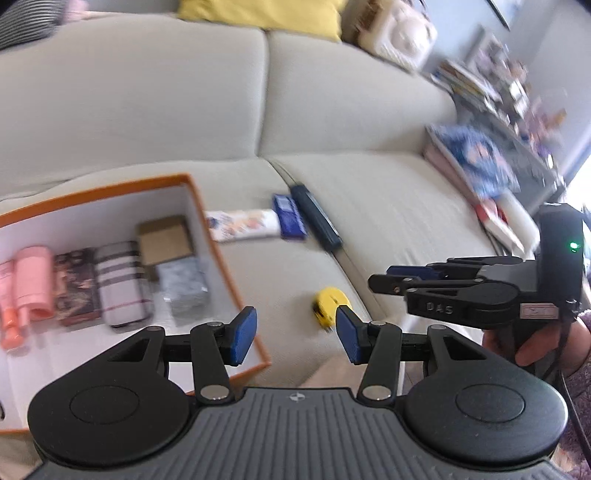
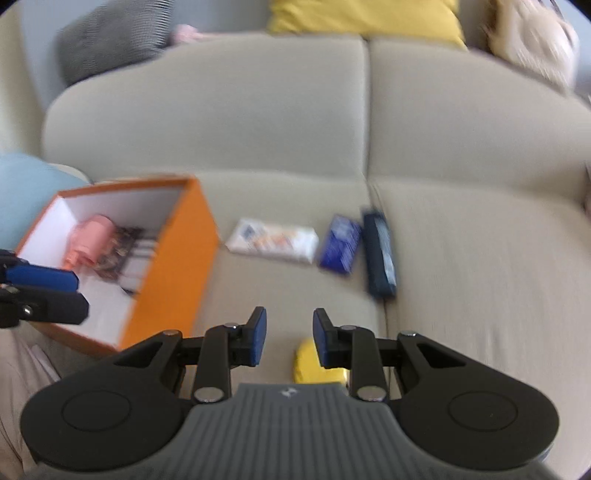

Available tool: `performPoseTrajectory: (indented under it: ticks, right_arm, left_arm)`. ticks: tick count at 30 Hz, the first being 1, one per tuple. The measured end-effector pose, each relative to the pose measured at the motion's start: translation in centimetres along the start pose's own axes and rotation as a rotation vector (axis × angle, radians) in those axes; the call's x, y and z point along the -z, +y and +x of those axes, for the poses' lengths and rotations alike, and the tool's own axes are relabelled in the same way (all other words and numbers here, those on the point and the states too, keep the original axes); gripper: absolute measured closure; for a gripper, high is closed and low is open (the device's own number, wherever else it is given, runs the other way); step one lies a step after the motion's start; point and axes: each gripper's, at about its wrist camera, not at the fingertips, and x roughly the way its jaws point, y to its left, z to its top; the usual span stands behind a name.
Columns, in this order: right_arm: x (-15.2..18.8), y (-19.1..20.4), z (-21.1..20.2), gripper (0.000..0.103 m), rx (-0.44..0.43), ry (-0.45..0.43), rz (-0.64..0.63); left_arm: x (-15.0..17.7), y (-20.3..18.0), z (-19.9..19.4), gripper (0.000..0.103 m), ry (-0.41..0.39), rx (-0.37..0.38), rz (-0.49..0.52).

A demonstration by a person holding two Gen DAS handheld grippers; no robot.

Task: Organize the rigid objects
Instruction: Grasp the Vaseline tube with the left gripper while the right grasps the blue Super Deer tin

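An orange box (image 1: 221, 243) with white inner walls sits on a beige sofa and holds several packed items; it also shows in the right wrist view (image 2: 177, 266). On the seat lie a white carton (image 1: 242, 225) (image 2: 273, 240), a blue packet (image 1: 290, 218) (image 2: 340, 245), a dark navy case (image 1: 317, 218) (image 2: 380, 254) and a small yellow object (image 1: 328, 306) (image 2: 310, 363). My left gripper (image 1: 295, 336) is open and empty, above the seat beside the box. My right gripper (image 2: 288, 339) is open and empty, just above the yellow object; it also shows in the left wrist view (image 1: 384, 278).
The sofa's seat seam (image 2: 376, 192) runs between two cushions. A yellow pillow (image 2: 365, 16) and a grey pillow (image 2: 110, 40) lean on the backrest. Folded patterned cloth (image 1: 476, 162) lies at the sofa's right end, with cluttered shelves (image 1: 517, 92) behind.
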Motion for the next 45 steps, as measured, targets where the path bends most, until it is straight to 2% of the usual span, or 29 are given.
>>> performPoseTrajectory:
  ticks: [3,7,18,19,22,23,24,26,29,32,36,39,43,44,45]
  right_arm:
    - [1.6,-1.7,1.2,0.075,0.002,0.049,0.085]
    - [1.9,-3.5,2.4,0.075,0.010,0.063,0.140]
    - [-1.5,-7.1,8.1,0.074,0.000,0.076,0.226]
    - [-1.8,-7.3,8.5,0.074,-0.001,0.080,0.232]
    - [-2.9,-7.8,10.0,0.074,-0.018,0.091,0.230]
    - [-3.3,-7.9,10.5,0.074,0.066,0.072,0.332]
    - [-3.7,-8.1,11.1,0.074,0.067,0.074,0.321]
    - [-4.5,-8.5,12.2,0.074,0.072,0.078,0.307]
    - [-5.7,-9.3,13.6,0.074,0.104,0.084,0.296]
    - [-6.7,-9.8,14.7,0.074,0.077,0.091,0.288]
    - [-7.5,-9.9,16.2,0.074,0.037,0.103,0.275]
    - [-7.9,-10.4,17.5,0.074,-0.001,0.130,0.302]
    - [-8.0,-11.6,19.0,0.073,-0.040,0.162,0.361]
    - [-7.9,-11.7,18.7,0.068,-0.062,0.159,0.382]
    - [-7.8,-12.2,19.0,0.067,-0.081,0.163,0.413]
  left_arm:
    - [-0.5,-1.1,1.8,0.046,0.044,0.000,0.054]
    - [-2.5,-1.7,4.6,0.046,0.090,-0.024,0.132]
    - [-9.2,-1.5,13.9,0.046,0.186,-0.102,0.351]
    - [-9.5,-1.5,14.9,0.046,0.204,-0.112,0.387]
    - [-9.6,-2.2,18.2,0.046,0.305,-0.135,0.579]
    - [-9.3,-2.4,19.0,0.046,0.322,-0.152,0.646]
    - [-9.0,-2.6,19.8,0.046,0.337,-0.173,0.706]
    - [-8.6,-2.7,21.2,0.046,0.358,-0.218,0.791]
    - [-8.1,-2.5,23.0,0.046,0.421,-0.250,0.866]
    - [-7.7,-2.3,24.2,0.049,0.459,-0.287,0.909]
    - [-7.7,-2.3,25.4,0.049,0.472,-0.350,0.971]
    - [-8.0,-2.2,25.8,0.049,0.497,-0.339,0.969]
    - [-8.9,-1.8,25.8,0.050,0.494,-0.331,0.902]
    - [-9.1,-1.8,25.6,0.052,0.484,-0.333,0.880]
    - [-9.3,-1.7,25.4,0.055,0.472,-0.338,0.844]
